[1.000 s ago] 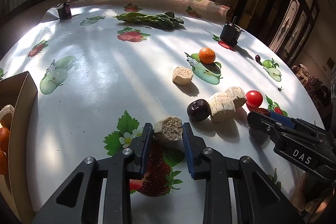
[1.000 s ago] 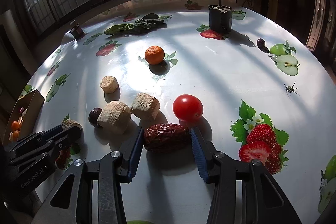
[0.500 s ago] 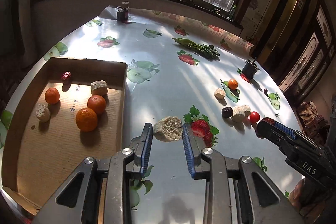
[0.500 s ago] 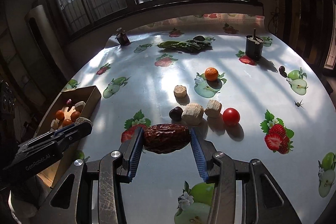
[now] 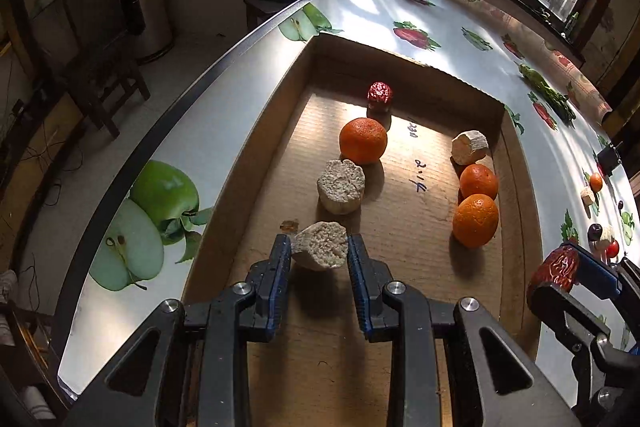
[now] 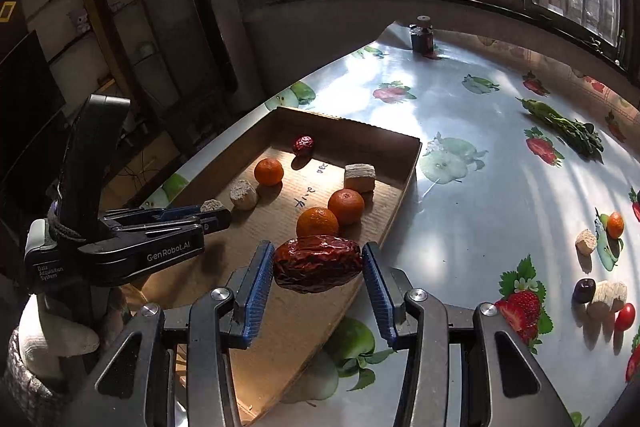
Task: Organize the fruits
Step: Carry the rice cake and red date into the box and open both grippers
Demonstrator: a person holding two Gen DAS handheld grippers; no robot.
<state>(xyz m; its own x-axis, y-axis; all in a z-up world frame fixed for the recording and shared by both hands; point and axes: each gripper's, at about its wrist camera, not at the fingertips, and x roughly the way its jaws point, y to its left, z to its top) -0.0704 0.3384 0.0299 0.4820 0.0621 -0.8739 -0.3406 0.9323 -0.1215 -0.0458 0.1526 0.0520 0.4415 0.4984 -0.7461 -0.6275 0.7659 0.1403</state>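
My left gripper (image 5: 318,251) is shut on a beige chunk (image 5: 320,245) and holds it over the near left part of the cardboard box (image 5: 516,163). My right gripper (image 6: 318,267) is shut on a dark red date (image 6: 318,263) above the box's near right edge (image 6: 400,195); it also shows at the right in the left wrist view (image 5: 558,269). In the box lie three oranges (image 5: 363,140), two beige chunks (image 5: 341,185) and a small red date (image 5: 380,93).
On the fruit-print tablecloth to the right lie an orange (image 6: 615,225), beige chunks (image 6: 586,242), a dark plum (image 6: 583,289), a red tomato (image 6: 625,315) and green vegetables (image 6: 560,123). A small dark jar (image 6: 422,37) stands at the far edge. The table's left edge (image 5: 192,99) drops to the floor.
Both grippers have swung left with their loads, from above the open tablecloth to above the cardboard box. The beige chunk and the date stay clamped.
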